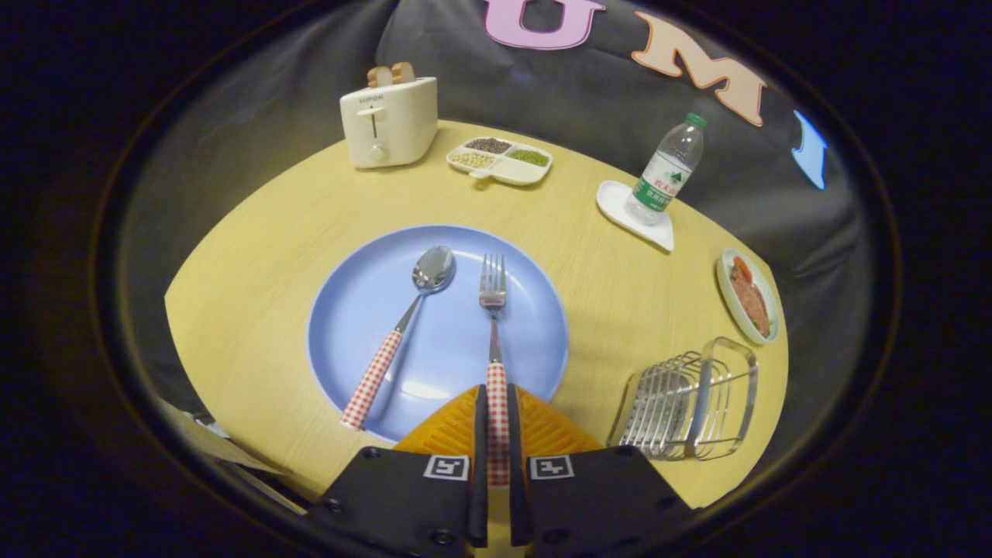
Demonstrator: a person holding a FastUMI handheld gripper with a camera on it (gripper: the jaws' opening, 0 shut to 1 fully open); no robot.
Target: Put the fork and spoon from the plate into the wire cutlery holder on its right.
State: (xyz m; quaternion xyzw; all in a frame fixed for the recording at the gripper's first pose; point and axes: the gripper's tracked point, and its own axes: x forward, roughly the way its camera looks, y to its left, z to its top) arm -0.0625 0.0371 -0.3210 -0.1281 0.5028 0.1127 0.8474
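Gripper view had the gripper (496,422) closed down on the fork (493,325): both fingers pressed the checked handle from either side, w/ the handle running straight up the slot between them. Fork's long axis lay dead in line w/ the fingers, tines pointing away, head resting on the blue plate (364,310) just ahead. So the grasp looked made at the handle end, fork still flat or nearly flat on the plate; couldn't tell if it was lifted at all. Spoon (403,329) sat just left of the fork on the same plate, touching neither fork nor fingers, bowl away from the gripper, handle slanting back toward it & a bit leftward, its end near the plate's near rim. Wire cutlery holder (686,399) stood on the table (256,256) off to the right of the fingers, apart from the plate, roughly level w/ the fingertips, not beyond them. That was the key relation: holder lay sideways-right of the grip, so my read is the next move needs a lift, a carry rightward, & prob. a tip of the fork toward upright so it drops btwn the wires. Risk, as I judge it: thin handle may pivot in the grip during that turn. Spoon's angled handle would need a fresh approach turned slightly left.
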